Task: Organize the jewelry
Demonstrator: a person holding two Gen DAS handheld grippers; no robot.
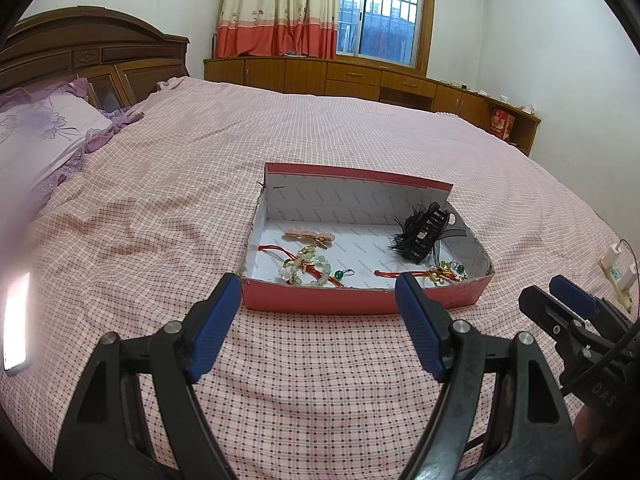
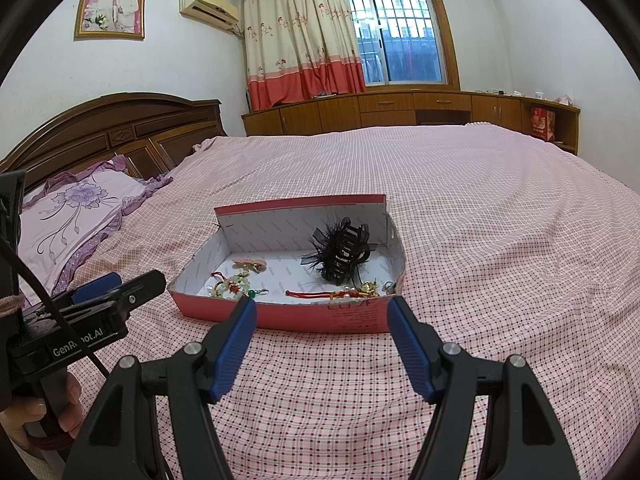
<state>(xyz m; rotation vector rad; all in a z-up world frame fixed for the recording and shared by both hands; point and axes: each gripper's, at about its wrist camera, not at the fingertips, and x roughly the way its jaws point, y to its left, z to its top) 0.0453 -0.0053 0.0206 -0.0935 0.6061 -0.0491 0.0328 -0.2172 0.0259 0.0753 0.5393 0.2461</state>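
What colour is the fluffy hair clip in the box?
Black. The hair clip shows best in the right wrist view.

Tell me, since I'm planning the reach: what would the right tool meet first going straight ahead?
Probably the near wall of the pink cardboard box; the open right tool points at it over bare checked bedspread, though depth is unclear.

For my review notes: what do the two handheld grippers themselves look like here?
Both are black plastic clamp-style tools with ribbed blue pads on the fingers and silver pivot bolts. The left gripper shows white "GenRobot.AI" lettering on its side in the right wrist view, with a black cable running along it and a bare hand on the handle. The right gripper shows "DAS" lettering.
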